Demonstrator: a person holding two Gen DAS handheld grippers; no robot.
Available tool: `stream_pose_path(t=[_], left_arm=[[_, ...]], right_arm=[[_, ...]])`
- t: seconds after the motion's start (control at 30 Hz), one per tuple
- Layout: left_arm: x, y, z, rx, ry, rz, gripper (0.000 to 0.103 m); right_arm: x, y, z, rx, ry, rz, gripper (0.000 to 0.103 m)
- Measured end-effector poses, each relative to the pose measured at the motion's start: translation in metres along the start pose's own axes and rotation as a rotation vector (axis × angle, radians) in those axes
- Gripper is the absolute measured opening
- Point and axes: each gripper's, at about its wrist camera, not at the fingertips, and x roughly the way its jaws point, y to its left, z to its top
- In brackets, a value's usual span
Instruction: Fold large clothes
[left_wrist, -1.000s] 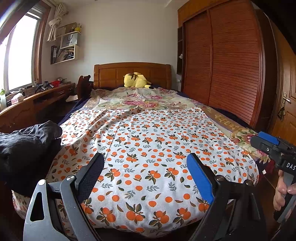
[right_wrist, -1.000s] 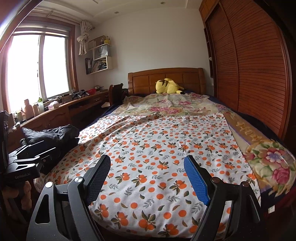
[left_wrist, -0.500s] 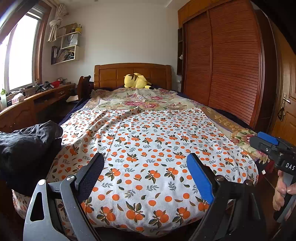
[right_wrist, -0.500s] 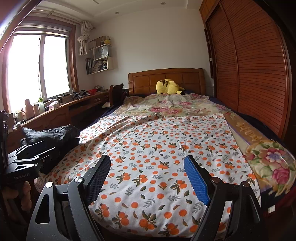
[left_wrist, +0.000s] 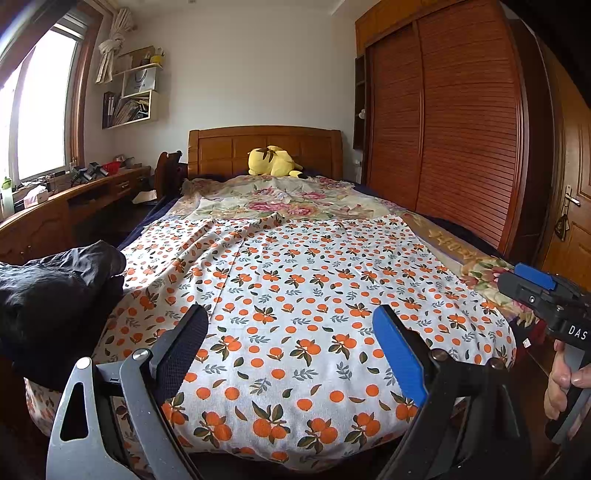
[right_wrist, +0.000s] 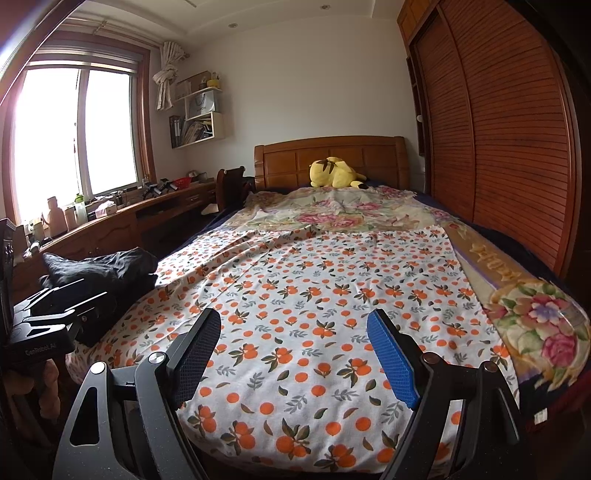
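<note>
A large white cloth with an orange-fruit print (left_wrist: 295, 295) lies spread flat over the near half of the bed; it also shows in the right wrist view (right_wrist: 314, 295). My left gripper (left_wrist: 291, 328) is open and empty, held above the cloth's near edge. My right gripper (right_wrist: 295, 332) is open and empty, also above the near edge. The right gripper's body shows at the right edge of the left wrist view (left_wrist: 546, 302). The left gripper's body shows at the left edge of the right wrist view (right_wrist: 48, 325).
A black garment (left_wrist: 51, 295) is heaped at the bed's near left corner. A floral blanket (left_wrist: 280, 199) and a yellow plush toy (left_wrist: 271, 162) lie at the headboard end. A wooden desk (right_wrist: 122, 221) runs along the left; a wardrobe (left_wrist: 461, 129) stands on the right.
Both grippers have stayed open above the foot of the bed. The views have shifted only slightly; the cloth has not moved.
</note>
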Motion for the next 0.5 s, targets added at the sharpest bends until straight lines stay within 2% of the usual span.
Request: stream_pose_path(t=[0.5], left_arm=[[-0.0001,0.0041,0.0002,-0.001,0.004,0.0,0.091]], right_arm=[[0.0017,-0.0028,-0.002,0.007,0.005,0.003,0.083]])
